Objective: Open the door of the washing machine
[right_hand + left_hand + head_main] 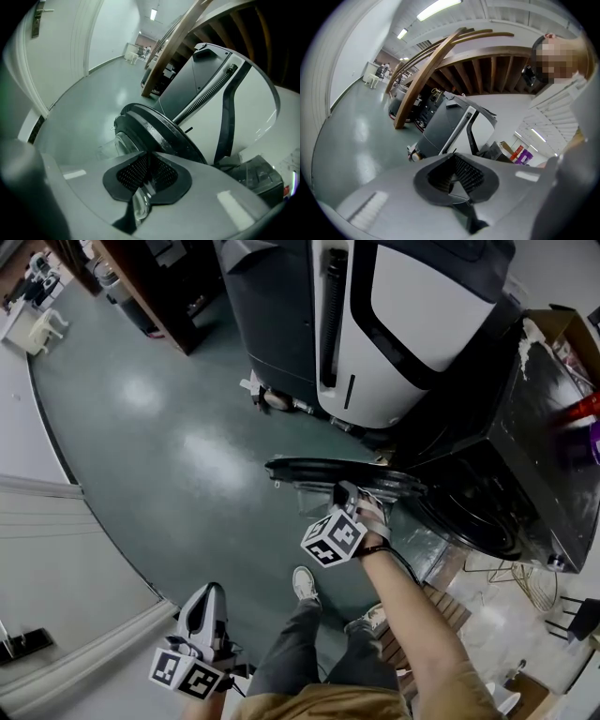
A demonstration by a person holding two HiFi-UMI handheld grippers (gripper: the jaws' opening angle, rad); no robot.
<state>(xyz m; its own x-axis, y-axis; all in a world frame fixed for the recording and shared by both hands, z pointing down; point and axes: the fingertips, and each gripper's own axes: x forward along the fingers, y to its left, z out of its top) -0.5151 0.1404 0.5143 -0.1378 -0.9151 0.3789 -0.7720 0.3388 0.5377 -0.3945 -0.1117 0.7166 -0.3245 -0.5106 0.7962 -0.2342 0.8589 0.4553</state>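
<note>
The dark washing machine (525, 474) stands at the right of the head view. Its round glass door (319, 468) is swung out over the green floor, seen edge-on. My right gripper (354, 495) is at the door's near rim. In the right gripper view the door (159, 129) runs right up to the tips of the right gripper (149, 164), whose pads meet with no gap; the glass bowl shows just below them. My left gripper (208, 594) hangs low at the bottom left, far from the door. In its own view the left gripper (457, 180) is shut and empty.
A large grey and white appliance (394, 324) stands behind the door. An open cardboard box (562, 343) sits on top of the washer. The person's shoes (305, 584) are below the door. A white wall panel (56, 568) runs along the left, and wooden stair beams (426, 79) rise beyond.
</note>
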